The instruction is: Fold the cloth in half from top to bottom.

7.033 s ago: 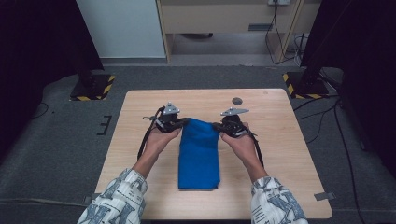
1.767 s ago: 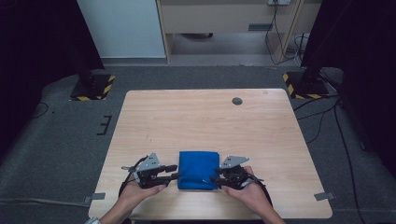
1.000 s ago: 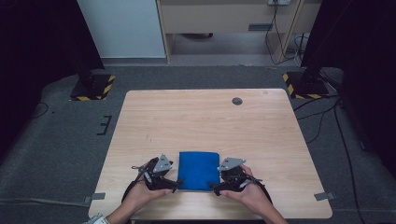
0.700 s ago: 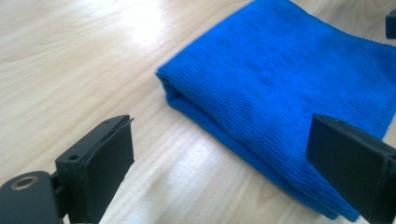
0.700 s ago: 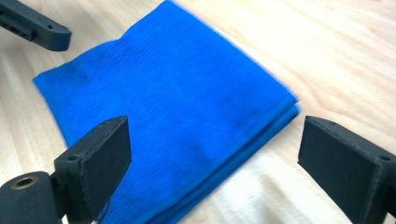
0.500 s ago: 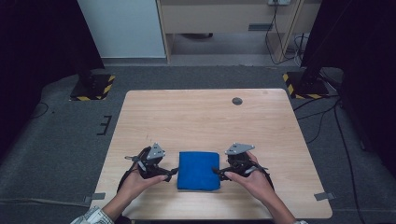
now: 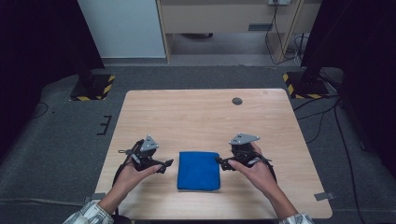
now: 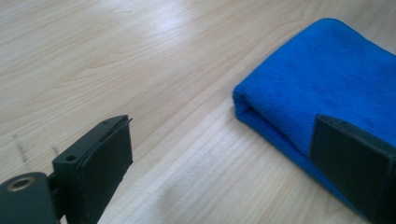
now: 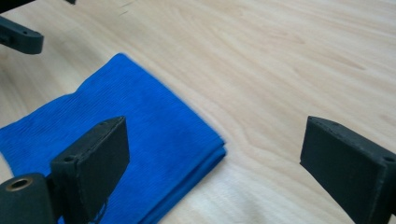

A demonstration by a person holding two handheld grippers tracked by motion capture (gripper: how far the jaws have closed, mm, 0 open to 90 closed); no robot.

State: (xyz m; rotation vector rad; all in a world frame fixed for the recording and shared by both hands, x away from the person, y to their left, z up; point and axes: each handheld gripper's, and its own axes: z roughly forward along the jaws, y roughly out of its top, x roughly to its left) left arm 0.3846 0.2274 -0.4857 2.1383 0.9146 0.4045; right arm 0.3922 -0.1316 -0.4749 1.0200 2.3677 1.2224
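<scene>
**Folded blue cloth, one item, near edge of table: grippers standing off**

Item in hand: one blue cloth point(image 7: 198, 170), folded into a compact, roughly square pad of several layers, lying flat on the wooden table point(image 7: 196, 112) near the person's edge, midway between the two tools. In the left gripper view the rounded fold and layered edge point(image 8: 243, 105) are facing that gripper.

Tools: two hand-held grippers. The left gripper point(image 7: 167, 163) is sitting just beside the cloth's left edge, jaws spread wide and holding nothing; in its own view one jaw is hovering over bare wood and the other is overlapping the cloth's side. The right gripper point(image 7: 219, 162) is pointing at the cloth's upper right corner, jaws likewise released and empty; whether its tips are touching the fabric cannot be told.

Step in hand, as judged: the fold appears complete and both tools are standing free of the cloth, so the work is either finishing or pausing between folds. A further fold would call for both grippers to close on matching corners of one edge, catching all layers so the stack is not splaying.

Count: cloth, one; grippers, two; hands point(image 7: 259, 173), two; table, one; small dark round disc point(image 7: 237, 101) set in the far part of the tabletop, one.
</scene>
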